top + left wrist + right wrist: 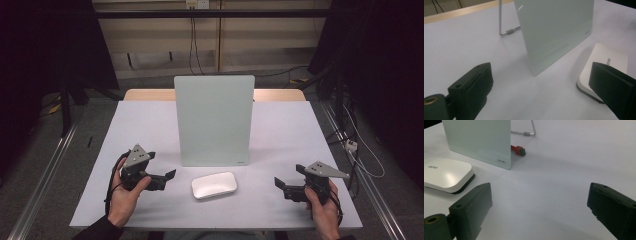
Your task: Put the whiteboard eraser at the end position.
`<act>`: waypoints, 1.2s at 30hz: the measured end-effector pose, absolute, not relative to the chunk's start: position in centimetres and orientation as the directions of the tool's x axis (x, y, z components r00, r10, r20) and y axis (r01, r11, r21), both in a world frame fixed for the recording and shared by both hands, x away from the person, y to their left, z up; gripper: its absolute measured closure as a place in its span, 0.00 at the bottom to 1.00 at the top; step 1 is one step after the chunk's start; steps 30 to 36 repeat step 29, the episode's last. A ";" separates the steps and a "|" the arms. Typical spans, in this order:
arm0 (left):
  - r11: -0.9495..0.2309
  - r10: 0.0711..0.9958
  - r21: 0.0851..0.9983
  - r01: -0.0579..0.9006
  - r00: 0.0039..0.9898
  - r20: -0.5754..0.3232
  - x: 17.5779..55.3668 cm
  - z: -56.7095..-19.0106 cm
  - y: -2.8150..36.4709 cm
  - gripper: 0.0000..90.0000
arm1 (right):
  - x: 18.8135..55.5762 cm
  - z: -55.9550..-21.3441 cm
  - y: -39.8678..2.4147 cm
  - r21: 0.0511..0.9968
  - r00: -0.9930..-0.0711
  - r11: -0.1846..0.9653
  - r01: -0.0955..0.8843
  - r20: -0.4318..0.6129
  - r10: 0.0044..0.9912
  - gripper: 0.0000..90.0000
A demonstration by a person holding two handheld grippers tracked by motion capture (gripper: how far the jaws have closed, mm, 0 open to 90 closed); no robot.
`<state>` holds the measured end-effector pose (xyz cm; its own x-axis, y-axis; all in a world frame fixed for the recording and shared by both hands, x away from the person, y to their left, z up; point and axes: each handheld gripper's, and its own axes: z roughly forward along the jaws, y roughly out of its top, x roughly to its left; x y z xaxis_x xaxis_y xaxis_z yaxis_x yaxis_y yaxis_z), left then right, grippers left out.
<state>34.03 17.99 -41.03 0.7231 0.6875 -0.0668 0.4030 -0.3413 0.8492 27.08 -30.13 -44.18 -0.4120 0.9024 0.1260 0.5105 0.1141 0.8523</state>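
Two grippers sit low over the near edge of the white table point(150, 125), one in each of the person's hands. The left gripper point(167, 177) is at the near left with its jaws spread wide and nothing between them; it points right, toward the white pad point(214, 185) that lies flat at the middle of the near table. In the left gripper view one black jaw stands in front of the pad's near corner and hides part of it, without a clear sign of touching. The right gripper point(278, 184) is at the near right, also with jaws spread apart and empty, pointing left at the pad from a little farther off; bare table lies between them.

The pad is rounded, white on top with a dark base, and carries small grey lettering near one edge, too small to read surely. Just behind it, close but apart, stands the pale green board point(214, 120), upright and leaning slightly back on a thin wire stand point(506, 31). A small logo sits at the board's lower right corner, not clearly legible. In the right gripper view a red marker point(517, 150) with a dark cap lies on the table behind the board, partly hidden by its edge.

Beyond the table a wooden strip point(280, 95) runs along the far edge, with cables point(192, 40) hanging on the wall behind
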 end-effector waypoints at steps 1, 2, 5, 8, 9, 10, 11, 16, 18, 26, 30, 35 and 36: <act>-0.343 0.689 0.848 0.403 0.722 -0.064 33.9 -41.1 17.9 0.06 | 27.1 -44.2 -30.1 0.852 -0.412 0.114 0.511 0.126 0.902 0.06; -0.350 0.677 0.853 0.387 0.734 -0.056 33.8 -41.0 17.9 0.06 | 27.1 -44.2 -30.1 0.853 -0.413 0.114 0.510 0.127 0.902 0.06; -0.349 0.678 0.855 0.383 0.733 -0.051 33.5 -41.2 17.9 0.06 | 27.0 -44.1 -30.2 0.851 -0.420 0.114 0.513 0.133 0.898 0.06; -0.354 0.675 0.853 0.383 0.736 -0.050 33.3 -41.7 18.0 0.06 | 27.0 -44.1 -30.2 0.852 -0.416 0.114 0.511 0.130 0.900 0.06; -0.347 0.677 0.854 0.387 0.733 -0.057 33.3 -41.8 18.0 0.06 | 27.0 -44.1 -30.2 0.853 -0.416 0.115 0.510 0.128 0.900 0.06; -0.345 0.679 0.855 0.386 0.732 -0.056 33.3 -42.0 18.1 0.06 | 27.0 -44.1 -30.2 0.852 -0.416 0.114 0.510 0.128 0.900 0.06; -0.341 0.680 0.856 0.388 0.731 -0.061 33.3 -42.1 18.2 0.06 | 26.9 -44.1 -30.2 0.852 -0.416 0.116 0.510 0.127 0.900 0.06; -0.310 0.693 0.870 0.383 0.718 -0.069 33.1 -42.5 18.5 0.06 | 26.9 -44.1 -30.2 0.853 -0.412 0.115 0.509 0.125 0.903 0.06; -0.306 0.698 0.872 0.383 0.713 -0.068 33.0 -42.8 18.5 0.06 | 26.9 -44.1 -30.2 0.853 -0.411 0.114 0.509 0.124 0.903 0.06; -0.293 0.703 0.877 0.382 0.708 -0.073 32.9 -42.9 18.6 0.06 | 26.9 -44.2 -30.3 0.857 -0.409 0.114 0.503 0.120 0.905 0.06; -0.300 0.704 0.873 0.385 0.706 -0.070 33.0 -42.9 18.6 0.06 | 27.0 -44.2 -30.3 0.857 -0.407 0.111 0.504 0.123 0.905 0.06; -0.300 0.704 0.873 0.385 0.706 -0.070 33.0 -42.9 18.6 0.06 | 27.0 -44.2 -30.3 0.857 -0.407 0.111 0.504 0.123 0.905 0.06; -0.300 0.704 0.873 0.385 0.706 -0.070 33.0 -42.9 18.6 0.06 | 27.0 -44.2 -30.3 0.857 -0.407 0.111 0.504 0.123 0.905 0.06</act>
